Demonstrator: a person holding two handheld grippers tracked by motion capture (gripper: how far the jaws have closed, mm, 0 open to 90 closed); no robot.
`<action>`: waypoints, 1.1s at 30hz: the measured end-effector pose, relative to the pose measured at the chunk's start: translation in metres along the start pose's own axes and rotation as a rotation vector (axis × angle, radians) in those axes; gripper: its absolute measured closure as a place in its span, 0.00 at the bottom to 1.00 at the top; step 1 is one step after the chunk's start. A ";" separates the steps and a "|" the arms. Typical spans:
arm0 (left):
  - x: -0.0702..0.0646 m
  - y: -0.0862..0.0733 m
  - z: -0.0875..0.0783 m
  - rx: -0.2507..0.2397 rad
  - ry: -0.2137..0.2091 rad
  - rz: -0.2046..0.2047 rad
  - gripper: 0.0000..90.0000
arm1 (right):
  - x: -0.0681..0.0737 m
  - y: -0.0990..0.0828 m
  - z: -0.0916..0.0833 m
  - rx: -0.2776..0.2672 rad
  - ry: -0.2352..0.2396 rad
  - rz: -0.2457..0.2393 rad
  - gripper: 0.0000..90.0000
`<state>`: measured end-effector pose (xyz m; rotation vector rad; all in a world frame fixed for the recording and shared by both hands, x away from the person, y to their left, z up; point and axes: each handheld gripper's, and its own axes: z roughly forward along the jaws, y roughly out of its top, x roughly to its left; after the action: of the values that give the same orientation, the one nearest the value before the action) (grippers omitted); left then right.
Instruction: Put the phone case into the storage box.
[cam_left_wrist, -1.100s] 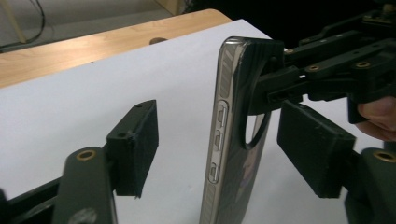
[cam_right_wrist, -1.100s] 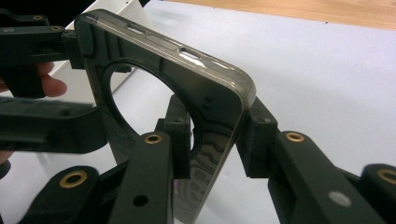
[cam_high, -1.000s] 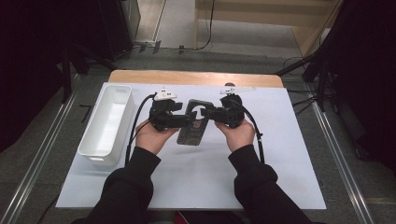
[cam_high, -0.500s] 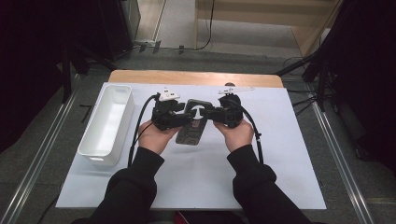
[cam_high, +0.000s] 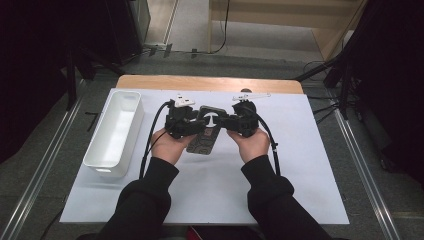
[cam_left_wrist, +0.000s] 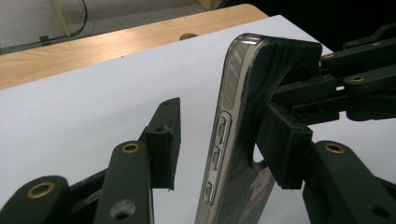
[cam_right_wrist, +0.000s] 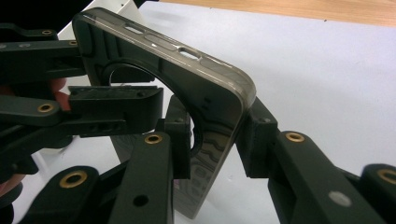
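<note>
The phone case (cam_left_wrist: 243, 135) hangs above the white tabletop (cam_high: 310, 165) — right gripper (cam_right_wrist: 212, 140) clamping one corner, apparently steadying it while the left gripper (cam_left_wrist: 224, 140), jaws just narrowing round its edge, hasn't pinched yet.

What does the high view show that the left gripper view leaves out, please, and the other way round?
High view alone: the white bin left of the hands, and both hands, left hand and right hand. Left gripper view alone: the side buttons on the case edge, and the left gripper with a gap between one jaw and the case, its jaws having just been closing. Both share the phone case, the white sheet and the wooden table edge.
</note>
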<state>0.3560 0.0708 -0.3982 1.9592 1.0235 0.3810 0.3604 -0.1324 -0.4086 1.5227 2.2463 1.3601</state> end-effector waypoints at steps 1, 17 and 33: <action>0.000 0.000 0.000 0.000 0.001 0.000 0.58 | 0.000 0.000 0.000 0.002 0.001 0.001 0.75; 0.002 0.001 0.002 0.004 -0.025 -0.006 0.75 | 0.002 0.000 0.000 0.003 0.003 0.000 0.75; 0.002 0.003 0.000 0.013 -0.055 -0.006 0.80 | 0.001 0.001 -0.001 -0.001 0.007 -0.001 0.75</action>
<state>0.3590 0.0719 -0.3963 1.9667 0.9989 0.3163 0.3603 -0.1318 -0.4068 1.5194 2.2494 1.3678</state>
